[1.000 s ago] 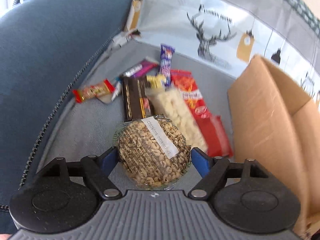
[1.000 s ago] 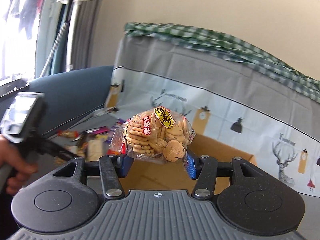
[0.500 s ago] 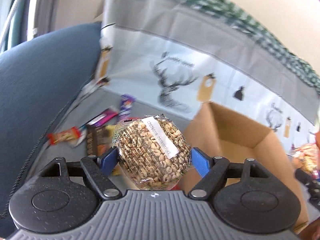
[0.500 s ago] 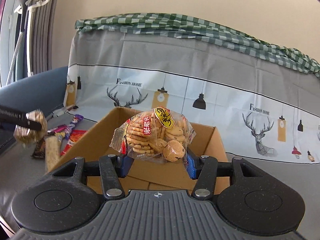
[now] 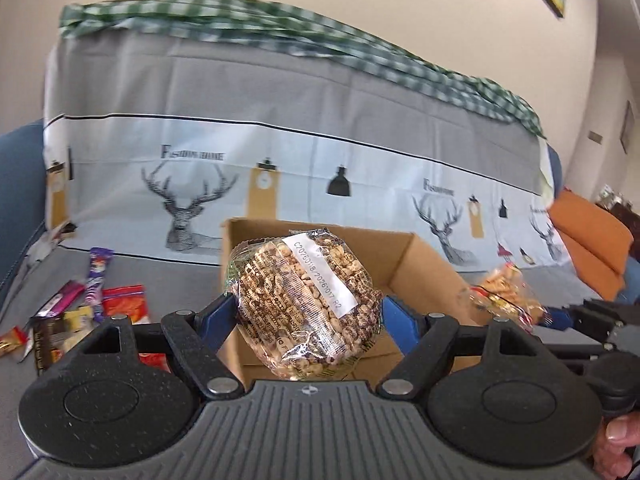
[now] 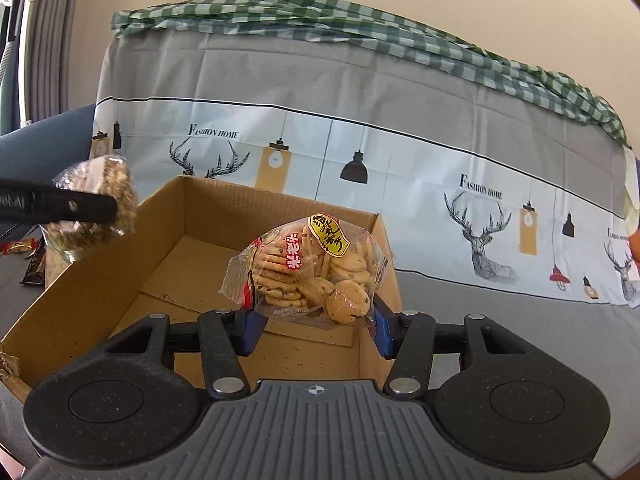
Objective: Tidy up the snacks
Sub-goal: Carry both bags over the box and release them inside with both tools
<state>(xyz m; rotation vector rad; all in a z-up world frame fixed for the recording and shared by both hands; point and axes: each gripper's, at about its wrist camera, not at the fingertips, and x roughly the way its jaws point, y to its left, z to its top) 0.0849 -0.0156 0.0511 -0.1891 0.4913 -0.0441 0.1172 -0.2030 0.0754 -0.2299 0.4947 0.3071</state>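
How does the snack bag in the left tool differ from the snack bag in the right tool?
The left bag is a round, tight pack of small puffed grains; the right bag is looser and holds flat cookies. The left bag bears a white strip with a printed code; the right bag has a yellow sticker and a red label. Both are clear plastic, each clamped in a tool, left and right, near the cardboard box.

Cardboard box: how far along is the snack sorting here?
Nothing looks packed yet: the cardboard box shows only a bare floor. In hand: the left tool grips a puffed-grain cake pack, the right tool a cookie bag, both near the box. Left: several wrapped snacks lie beside it.
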